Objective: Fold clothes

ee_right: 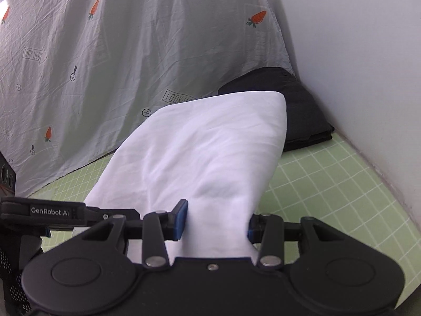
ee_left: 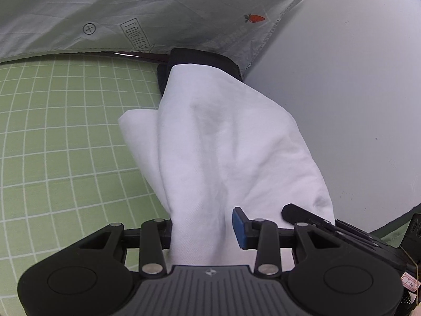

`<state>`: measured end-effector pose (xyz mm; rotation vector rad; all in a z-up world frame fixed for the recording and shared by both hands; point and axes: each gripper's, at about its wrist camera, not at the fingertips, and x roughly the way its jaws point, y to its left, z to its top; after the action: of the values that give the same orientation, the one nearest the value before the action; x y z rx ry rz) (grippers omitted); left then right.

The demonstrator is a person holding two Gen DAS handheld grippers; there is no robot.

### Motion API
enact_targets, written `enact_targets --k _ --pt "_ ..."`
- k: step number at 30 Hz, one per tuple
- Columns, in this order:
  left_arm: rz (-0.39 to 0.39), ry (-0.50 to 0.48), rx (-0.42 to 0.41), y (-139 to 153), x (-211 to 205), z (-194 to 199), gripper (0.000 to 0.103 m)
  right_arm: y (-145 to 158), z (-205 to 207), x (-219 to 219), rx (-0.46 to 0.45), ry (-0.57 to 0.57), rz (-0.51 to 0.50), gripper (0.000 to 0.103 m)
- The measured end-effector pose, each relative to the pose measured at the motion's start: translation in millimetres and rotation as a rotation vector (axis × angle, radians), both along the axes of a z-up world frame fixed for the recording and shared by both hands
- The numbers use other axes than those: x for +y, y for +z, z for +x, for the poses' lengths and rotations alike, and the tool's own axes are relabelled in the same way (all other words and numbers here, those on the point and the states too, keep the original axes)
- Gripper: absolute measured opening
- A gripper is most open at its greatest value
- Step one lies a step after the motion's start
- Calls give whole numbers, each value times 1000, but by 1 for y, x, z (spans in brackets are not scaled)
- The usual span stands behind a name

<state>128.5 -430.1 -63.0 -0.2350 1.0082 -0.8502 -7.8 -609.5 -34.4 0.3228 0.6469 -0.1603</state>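
Placement comes next: your left gripper (ee_left: 202, 234) and right gripper (ee_right: 217, 220) both clamp the folded white garment (ee_right: 200, 152); lower it squarely onto the black stack (ee_right: 302, 110), then release.

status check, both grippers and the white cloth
Left gripper and right gripper both clamped on white garment. Garment lifted. Black folded garment just behind.

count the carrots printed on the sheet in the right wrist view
4: one at top left edge, one upper left, one upper right, one low left. The white cloth may hide more.
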Motion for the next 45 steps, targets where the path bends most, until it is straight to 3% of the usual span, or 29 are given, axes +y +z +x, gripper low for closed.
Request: enact_targets --k 5,9,10,11,12,13,15,17,18,19,21,24,29,32,37,39,43,45 --pt "-55 -43 -1 12 -58 65 40 16 35 -56 -35 10 -30 42" --pt "-130 -43 -47 18 -97 130 41 37 94 -111 -67 45 -84 42" --pt "-151 -29 -51 15 -106 146 49 42 112 -126 -78 53 -103 42" --pt "-172 -11 -51 10 -115 161 64 45 131 -141 -90 61 -121 42" --pt "-180 4 -53 2 -123 174 71 45 151 -156 -105 68 -140 45" --pt "-143 28 -64 -13 -134 189 78 41 172 -167 -114 75 -171 49" --pt "23 69 -90 -41 -154 207 78 21 214 -175 -77 78 -301 60" --pt "146 93 -104 -66 -158 214 78 -16 250 -174 42 109 -401 62" --pt "142 95 -87 -75 -151 213 78 -36 264 -172 93 119 -452 70" --pt "118 95 -63 -82 -143 212 82 -49 267 -169 87 111 -495 73" --pt "101 106 -50 -88 -130 205 86 -55 259 -170 32 96 -482 78" --pt "103 102 -101 -83 -117 190 86 -55 247 -177 16 41 -407 89" --pt "152 45 -335 -42 -101 155 94 -49 221 -152 42 -27 -458 99" --pt "141 62 -462 -12 -80 129 103 -34 195 -119 -11 -40 -488 99" --pt "121 115 -641 41 -42 64 103 -5 148 -65 -102 -122 -450 102" --pt "144 130 -694 54 -32 35 103 3 126 -48 -89 -132 -393 103" --pt "158 168 -720 66 -8 -8 103 8 78 -15 -92 -115 -353 103" --pt "151 182 -682 65 2 -25 103 8 59 -3 -87 -131 -347 103"
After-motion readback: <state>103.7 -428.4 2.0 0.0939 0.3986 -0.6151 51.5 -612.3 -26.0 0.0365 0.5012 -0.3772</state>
